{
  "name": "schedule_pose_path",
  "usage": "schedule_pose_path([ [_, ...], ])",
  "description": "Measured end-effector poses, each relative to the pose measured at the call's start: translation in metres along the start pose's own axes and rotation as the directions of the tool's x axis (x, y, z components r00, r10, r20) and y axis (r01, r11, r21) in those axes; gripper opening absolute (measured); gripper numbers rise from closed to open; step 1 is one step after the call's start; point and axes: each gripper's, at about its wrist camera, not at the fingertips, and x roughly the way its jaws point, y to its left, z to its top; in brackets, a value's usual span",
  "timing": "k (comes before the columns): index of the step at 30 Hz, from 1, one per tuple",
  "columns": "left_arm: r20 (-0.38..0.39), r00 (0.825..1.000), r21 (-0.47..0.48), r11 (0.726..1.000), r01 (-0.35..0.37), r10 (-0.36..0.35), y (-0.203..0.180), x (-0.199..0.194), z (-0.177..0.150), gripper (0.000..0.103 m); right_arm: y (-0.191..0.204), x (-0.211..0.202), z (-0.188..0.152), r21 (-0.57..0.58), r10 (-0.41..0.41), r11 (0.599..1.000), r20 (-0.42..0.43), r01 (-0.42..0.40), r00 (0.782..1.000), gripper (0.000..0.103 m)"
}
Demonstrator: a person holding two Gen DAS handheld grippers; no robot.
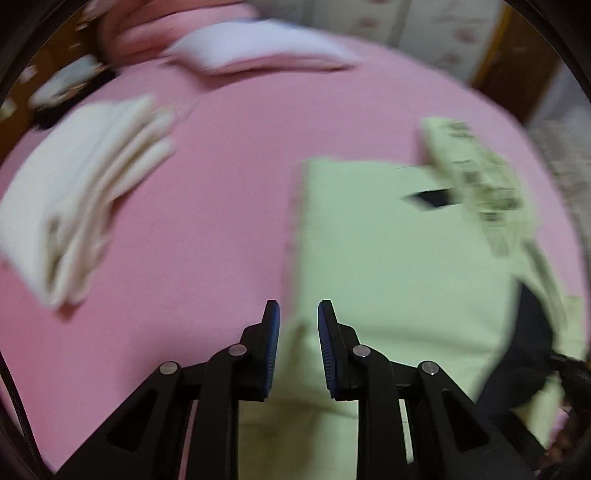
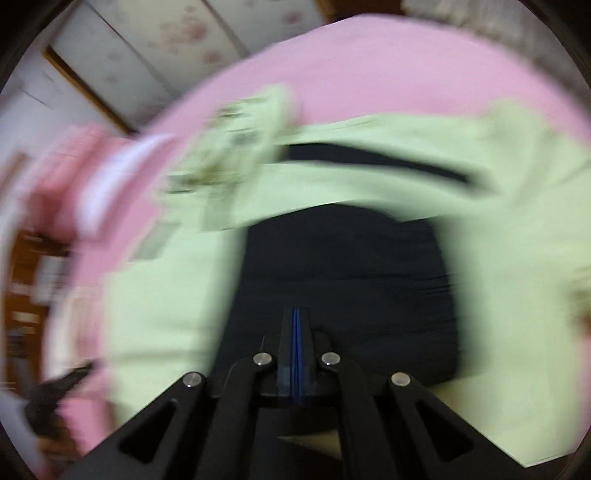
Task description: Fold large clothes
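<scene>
A large light-green garment (image 1: 388, 258) lies spread on the pink bed sheet (image 1: 221, 166), with a printed part (image 1: 480, 177) folded over at its far side. A dark navy panel (image 2: 343, 266) of it shows in the right wrist view, ringed by green cloth (image 2: 155, 295). My left gripper (image 1: 298, 310) hangs over the garment's left edge, its blue pads a small gap apart with nothing pinched between them. Above the navy panel, my right gripper (image 2: 296, 314) is shut, pads pressed together, and no cloth shows between them. Both views are blurred.
A stack of folded white cloth (image 1: 81, 192) lies on the sheet at the left. A folded white piece (image 1: 255, 48) and pink bedding (image 1: 147, 26) lie at the far side. A floral wall (image 2: 177, 33) and a wooden frame (image 2: 88, 92) stand beyond the bed.
</scene>
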Motion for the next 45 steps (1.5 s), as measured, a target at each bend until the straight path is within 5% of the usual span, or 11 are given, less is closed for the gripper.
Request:
schedule_pose_path([
  [4, -0.064, 0.998, 0.09, 0.996, 0.025, -0.019, -0.042, 0.031, 0.014, 0.02, 0.073, 0.067, -0.019, 0.011, 0.262, 0.964, -0.202, -0.265, 0.944, 0.0],
  [11, -0.141, 0.984, 0.016, 0.994, -0.107, 0.108, -0.04, 0.113, 0.05, 0.013, 0.119, 0.116, -0.019, -0.227, 0.096, 0.96, -0.276, -0.162, 0.956, 0.0],
  [16, -0.209, 0.978, -0.19, 0.98, -0.05, 0.009, -0.002, 0.129, 0.065, 0.001, 0.049, 0.093, 0.027, -0.185, 0.007, 0.982, -0.129, -0.031, 0.992, 0.0],
  [17, -0.207, 0.978, -0.182, 0.982, -0.041, 0.002, -0.001, 0.13, 0.066, 0.001, 0.024, 0.09, 0.035, -0.11, 0.104, 0.987, -0.144, -0.12, 0.984, 0.0],
  [19, -0.209, 0.978, -0.152, 0.988, -0.038, 0.005, -0.003, 0.133, 0.067, 0.001, -0.024, 0.075, 0.044, -0.053, -0.093, 0.995, -0.064, 0.09, 0.994, 0.0],
  [24, -0.226, 0.974, -0.131, 0.991, -0.032, 0.002, -0.003, 0.131, 0.076, 0.001, -0.098, 0.038, 0.054, 0.111, -0.097, 0.989, 0.014, 0.095, 0.995, 0.0],
  [26, -0.222, 0.975, -0.125, 0.992, -0.027, -0.002, 0.001, 0.129, 0.075, 0.001, -0.088, 0.037, 0.055, 0.033, -0.16, 0.987, 0.021, 0.159, 0.987, 0.0],
  [29, -0.207, 0.978, -0.12, 0.992, -0.025, -0.001, 0.004, 0.121, 0.075, 0.001, -0.055, 0.044, 0.052, -0.137, -0.35, 0.924, 0.077, 0.358, 0.933, 0.0],
  [34, -0.209, 0.974, -0.105, 0.988, -0.115, 0.091, -0.001, 0.099, 0.074, 0.001, -0.011, 0.054, 0.036, -0.263, -0.599, 0.734, 0.186, 0.627, 0.779, 0.0],
  [40, -0.251, 0.967, -0.138, 0.987, -0.087, 0.05, 0.013, 0.073, 0.042, 0.002, 0.018, 0.04, 0.008, -0.154, -0.497, 0.849, 0.094, 0.506, 0.863, 0.0],
  [45, -0.319, 0.948, -0.138, 0.988, -0.066, 0.019, 0.017, 0.053, 0.0, 0.007, 0.032, 0.041, -0.037, -0.098, -0.495, 0.866, -0.029, 0.491, 0.868, 0.0],
])
